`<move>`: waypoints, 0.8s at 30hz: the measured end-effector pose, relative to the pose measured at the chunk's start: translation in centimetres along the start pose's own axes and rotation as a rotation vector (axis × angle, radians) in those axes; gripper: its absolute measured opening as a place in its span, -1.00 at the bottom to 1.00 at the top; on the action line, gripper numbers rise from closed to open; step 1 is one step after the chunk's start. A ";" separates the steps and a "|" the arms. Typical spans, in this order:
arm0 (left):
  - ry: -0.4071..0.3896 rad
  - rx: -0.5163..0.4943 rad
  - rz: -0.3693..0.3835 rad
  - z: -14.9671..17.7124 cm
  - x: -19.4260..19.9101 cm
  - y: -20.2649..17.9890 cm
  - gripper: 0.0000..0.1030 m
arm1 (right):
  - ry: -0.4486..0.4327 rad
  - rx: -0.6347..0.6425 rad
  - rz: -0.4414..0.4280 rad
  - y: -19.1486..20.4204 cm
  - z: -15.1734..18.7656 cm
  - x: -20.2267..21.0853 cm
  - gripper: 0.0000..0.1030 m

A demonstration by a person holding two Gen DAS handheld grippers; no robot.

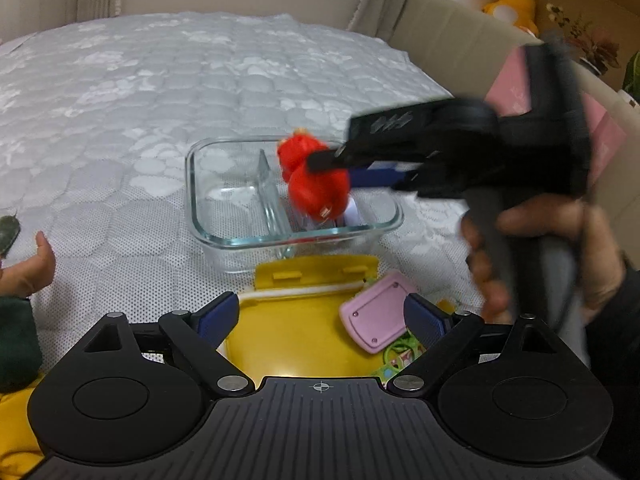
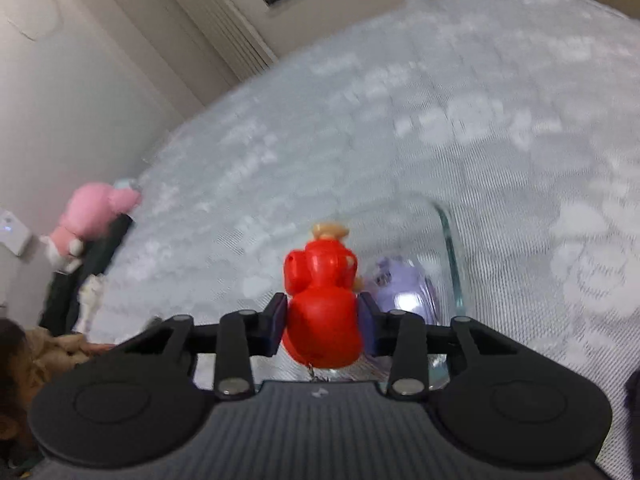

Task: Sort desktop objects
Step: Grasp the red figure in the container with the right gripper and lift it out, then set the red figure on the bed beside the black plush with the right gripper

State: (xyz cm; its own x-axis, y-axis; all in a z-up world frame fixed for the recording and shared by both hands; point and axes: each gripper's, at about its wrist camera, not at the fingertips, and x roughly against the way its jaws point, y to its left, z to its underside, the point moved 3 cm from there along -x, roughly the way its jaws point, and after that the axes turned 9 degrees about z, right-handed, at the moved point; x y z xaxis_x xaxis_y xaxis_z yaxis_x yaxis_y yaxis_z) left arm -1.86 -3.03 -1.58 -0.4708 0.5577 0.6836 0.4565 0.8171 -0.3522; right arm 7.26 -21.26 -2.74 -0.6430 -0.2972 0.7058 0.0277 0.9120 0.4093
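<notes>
Between the right gripper's [image 2: 322, 322] pads: red toy [image 2: 322, 308], pinched, long axis pointing forward, hanging over the glass dish [image 2: 452, 256] just beneath. Left gripper [image 1: 320, 320] spread, empty, farther back.

We hold our left gripper [image 1: 320, 320] with its blue-padded jaws spread wide and nothing between them, pointing down and away. Our right gripper [image 2: 323, 322] reaches in from the right, its pads pressed on both sides of a red toy figure [image 2: 322, 312] (blurred in the left view); our right hand [image 1: 560, 256] wraps its handle.
</notes>
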 end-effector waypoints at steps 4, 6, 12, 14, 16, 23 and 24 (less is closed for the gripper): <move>0.009 -0.008 0.002 0.1 -0.5 -0.6 0.81 | -0.096 0.058 -0.026 -0.2 -0.5 4.4 -0.22; 0.011 -0.017 -0.002 0.0 -0.8 -1.0 0.81 | -0.120 0.067 -0.025 -0.9 -0.5 6.5 -0.22; 0.023 -0.044 -0.038 0.3 -1.9 -1.6 0.82 | -0.122 0.131 0.098 -4.3 2.3 10.1 -0.22; 0.029 -0.031 -0.043 0.4 -2.4 -1.6 0.82 | -0.109 0.153 0.157 -5.4 3.5 10.3 -0.22; 0.031 -0.025 -0.057 0.4 -2.9 -1.7 0.84 | -0.090 0.178 0.205 -6.4 4.7 10.0 -0.21; 0.038 -0.006 -0.135 0.3 -3.8 -1.9 0.94 | -0.042 0.219 0.316 -7.5 7.7 8.2 -0.02; 0.048 0.011 -0.136 0.2 -3.9 -1.7 0.95 | -0.041 0.226 0.325 -7.3 7.9 8.1 0.19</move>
State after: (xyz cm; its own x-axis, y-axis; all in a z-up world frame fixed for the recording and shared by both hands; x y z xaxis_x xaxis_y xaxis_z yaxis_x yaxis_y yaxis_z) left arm -0.96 -6.56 -3.78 -0.4914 0.4343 0.7550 0.3823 0.8864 -0.2610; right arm -4.18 -28.11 -4.56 -0.6585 0.0245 0.7522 0.0685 0.9973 0.0274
